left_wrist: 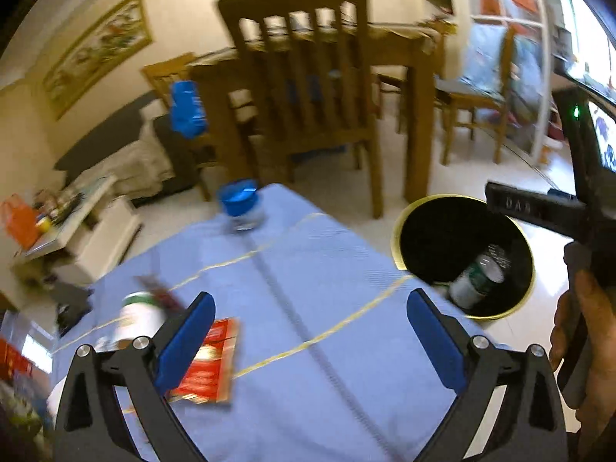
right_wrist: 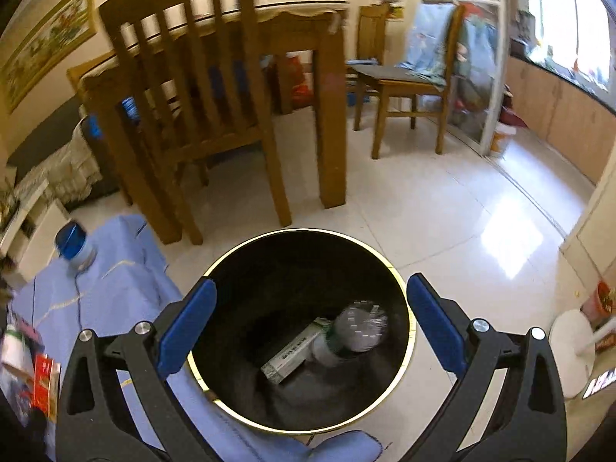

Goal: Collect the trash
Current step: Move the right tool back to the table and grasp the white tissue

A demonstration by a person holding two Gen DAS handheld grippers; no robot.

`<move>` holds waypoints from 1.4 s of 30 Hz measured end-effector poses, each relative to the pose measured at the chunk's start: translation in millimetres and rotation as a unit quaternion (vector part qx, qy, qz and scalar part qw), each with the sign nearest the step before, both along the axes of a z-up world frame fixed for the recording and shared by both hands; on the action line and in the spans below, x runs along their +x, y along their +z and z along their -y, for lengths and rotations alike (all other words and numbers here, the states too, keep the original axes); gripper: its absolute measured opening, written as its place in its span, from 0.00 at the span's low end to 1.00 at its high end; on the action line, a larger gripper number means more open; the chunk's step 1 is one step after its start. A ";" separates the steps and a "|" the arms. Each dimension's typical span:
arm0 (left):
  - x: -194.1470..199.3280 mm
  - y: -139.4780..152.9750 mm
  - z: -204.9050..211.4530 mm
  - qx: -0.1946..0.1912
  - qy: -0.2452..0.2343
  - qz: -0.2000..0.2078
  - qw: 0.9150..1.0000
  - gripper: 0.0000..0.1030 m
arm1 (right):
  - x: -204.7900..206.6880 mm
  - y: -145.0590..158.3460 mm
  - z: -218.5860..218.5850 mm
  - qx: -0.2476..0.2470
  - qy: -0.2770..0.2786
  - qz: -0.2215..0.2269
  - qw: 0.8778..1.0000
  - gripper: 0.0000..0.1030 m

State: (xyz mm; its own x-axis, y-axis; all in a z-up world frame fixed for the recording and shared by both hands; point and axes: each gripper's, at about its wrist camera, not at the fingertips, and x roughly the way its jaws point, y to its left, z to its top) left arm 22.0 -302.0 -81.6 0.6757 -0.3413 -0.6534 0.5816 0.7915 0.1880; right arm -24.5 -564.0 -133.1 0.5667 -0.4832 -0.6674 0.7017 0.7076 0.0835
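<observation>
My left gripper (left_wrist: 310, 319) is open and empty above the blue cloth (left_wrist: 308, 269) on the table. A red packet (left_wrist: 208, 362) lies by its left finger, with a white cup (left_wrist: 138, 317) just beyond and a blue-lidded jar (left_wrist: 240, 204) at the far edge. My right gripper (right_wrist: 310, 319) is open and empty above the black bin (right_wrist: 300, 331), which also shows in the left wrist view (left_wrist: 462, 254). A plastic bottle (right_wrist: 346, 337) and a small box (right_wrist: 294, 354) lie inside it. The jar (right_wrist: 73, 246), red packet (right_wrist: 44, 381) and cup (right_wrist: 13, 346) show at left.
A wooden chair (left_wrist: 308, 92) and dining table (left_wrist: 404, 46) stand beyond the cloth-covered table. Another chair (right_wrist: 408, 77) stands further back by a glass door. A white stand (right_wrist: 569, 346) is on the tiled floor at right. A low white shelf (left_wrist: 77, 231) stands at left.
</observation>
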 end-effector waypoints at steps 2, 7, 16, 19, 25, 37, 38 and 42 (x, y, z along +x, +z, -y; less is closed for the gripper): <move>-1.5 2.8 -22.3 0.001 0.027 0.013 1.000 0.94 | 10.8 0.5 -14.1 -0.006 0.023 -0.001 1.000 0.95; 6.7 5.1 -102.0 -0.008 0.110 0.030 0.993 0.94 | 42.6 1.8 -62.6 -0.018 0.106 -0.004 0.994 0.95; 29.2 -22.8 -273.3 0.000 0.285 0.008 0.959 0.94 | 81.2 2.9 -163.9 0.024 0.288 0.016 0.957 0.95; 30.4 -32.1 -321.1 -0.007 0.327 -0.006 0.945 0.94 | 88.2 0.2 -203.5 0.038 0.329 0.013 0.943 0.95; 30.2 -39.4 -370.1 -0.015 0.363 -0.020 0.931 0.94 | 84.4 8.2 -307.6 0.069 0.438 0.033 0.896 0.95; 30.6 -56.9 -432.1 -0.049 0.415 -0.051 0.907 0.94 | 159.9 10.0 -533.8 -0.022 0.605 -0.059 0.794 0.95; 30.7 -58.2 -437.1 -0.051 0.419 -0.054 0.905 0.94 | 165.4 4.2 -542.9 -0.031 0.605 -0.069 0.793 0.95; 29.9 -58.2 -442.6 -0.055 0.423 -0.055 0.903 0.94 | 182.8 -17.1 -539.5 -0.001 0.599 -0.108 0.793 0.01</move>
